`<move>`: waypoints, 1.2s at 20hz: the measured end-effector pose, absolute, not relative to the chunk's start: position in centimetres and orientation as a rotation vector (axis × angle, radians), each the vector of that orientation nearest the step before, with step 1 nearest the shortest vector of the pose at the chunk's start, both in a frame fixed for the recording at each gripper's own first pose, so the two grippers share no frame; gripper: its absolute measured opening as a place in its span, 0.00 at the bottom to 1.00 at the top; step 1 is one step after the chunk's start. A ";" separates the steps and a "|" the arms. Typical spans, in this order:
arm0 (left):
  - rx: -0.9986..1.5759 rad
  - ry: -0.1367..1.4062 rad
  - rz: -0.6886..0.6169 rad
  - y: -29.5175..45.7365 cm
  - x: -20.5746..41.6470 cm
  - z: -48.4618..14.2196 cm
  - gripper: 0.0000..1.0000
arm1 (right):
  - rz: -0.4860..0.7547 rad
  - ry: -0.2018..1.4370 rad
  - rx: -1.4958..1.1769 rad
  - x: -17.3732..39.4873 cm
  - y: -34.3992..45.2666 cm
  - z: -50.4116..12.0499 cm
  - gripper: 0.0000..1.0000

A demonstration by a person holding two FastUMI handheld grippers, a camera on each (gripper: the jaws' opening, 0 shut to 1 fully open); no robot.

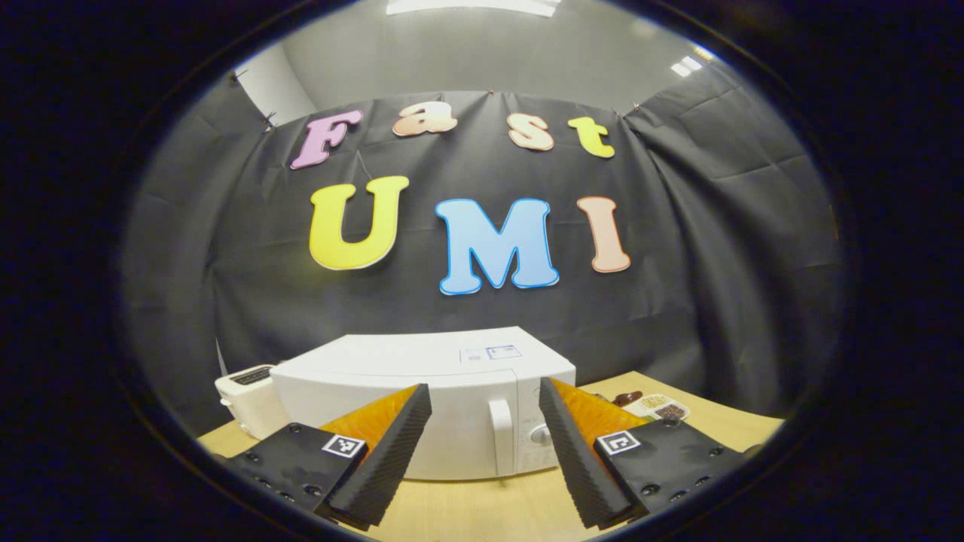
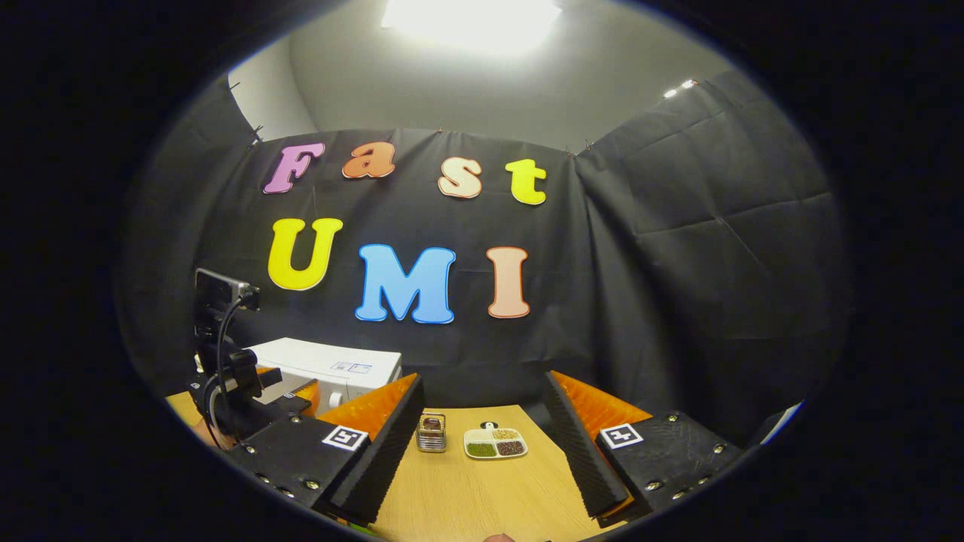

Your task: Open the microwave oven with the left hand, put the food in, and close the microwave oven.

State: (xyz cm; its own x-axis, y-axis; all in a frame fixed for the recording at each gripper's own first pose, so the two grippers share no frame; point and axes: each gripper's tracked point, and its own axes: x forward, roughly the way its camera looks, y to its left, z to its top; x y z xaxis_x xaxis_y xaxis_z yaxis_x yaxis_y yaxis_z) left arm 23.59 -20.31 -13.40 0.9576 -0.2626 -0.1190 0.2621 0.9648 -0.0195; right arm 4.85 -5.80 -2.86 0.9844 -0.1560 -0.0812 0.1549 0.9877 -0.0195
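A white microwave (image 1: pixel 422 399) stands on the wooden table (image 1: pixel 482 512) straight ahead in the left gripper view. Its door is closed, with the handle (image 1: pixel 501 436) and a knob (image 1: pixel 538 434) at its right side. My left gripper (image 1: pixel 483 388) is open in front of it, a short way off, holding nothing. The food, a white sectioned dish (image 2: pixel 495 443) of grains, lies on the table ahead of my right gripper (image 2: pixel 483 376), which is open and holds nothing. The dish (image 1: pixel 663 409) sits to the right of the microwave (image 2: pixel 339 369).
A white toaster (image 1: pixel 248 399) stands left of the microwave. A small glass jar (image 2: pixel 431 433) sits just left of the dish. A small brown item (image 1: pixel 626 397) lies behind the dish. The left gripper's body and cable (image 2: pixel 233 384) rise at the left of the right gripper view.
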 end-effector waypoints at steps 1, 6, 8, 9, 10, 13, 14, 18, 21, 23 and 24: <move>0.000 0.134 -0.271 -20.7 24.4 -14.3 0.96 | -0.169 0.091 -0.017 4.7 -6.0 -3.2 0.96; 0.019 0.198 -0.287 -22.6 27.8 -18.6 0.96 | -0.231 0.122 -0.028 4.5 -6.8 -3.9 0.96; 0.026 0.228 -0.295 -23.3 28.4 -20.4 0.97 | -0.252 0.129 -0.035 4.4 -7.2 -4.1 0.96; 0.031 0.245 -0.299 -23.6 28.7 -21.3 0.97 | -0.261 0.134 -0.038 4.4 -7.4 -4.2 0.96; 0.034 0.261 -0.300 -23.9 28.9 -22.3 0.96 | -0.269 0.140 -0.040 4.3 -7.6 -4.3 0.96; 0.040 0.298 -0.306 -24.6 29.5 -24.0 0.95 | -0.286 0.150 -0.045 4.0 -8.1 -4.5 0.96; 0.042 0.304 -0.307 -24.8 29.7 -24.4 0.92 | -0.290 0.151 -0.050 4.0 -8.2 -4.4 0.96; 0.045 0.314 -0.292 -25.0 30.2 -25.2 0.67 | -0.300 0.152 -0.062 3.6 -8.7 -4.3 0.96; 0.059 0.329 -0.266 -24.4 30.6 -25.7 0.47 | -0.307 0.156 -0.061 3.2 -9.1 -4.5 0.96; 0.050 0.334 -0.272 -24.5 30.6 -25.7 0.36 | -0.310 0.155 -0.053 2.9 -9.2 -4.5 0.96; 0.050 0.336 -0.278 -24.5 30.6 -25.7 0.35 | -0.311 0.154 -0.051 2.9 -9.3 -4.4 0.96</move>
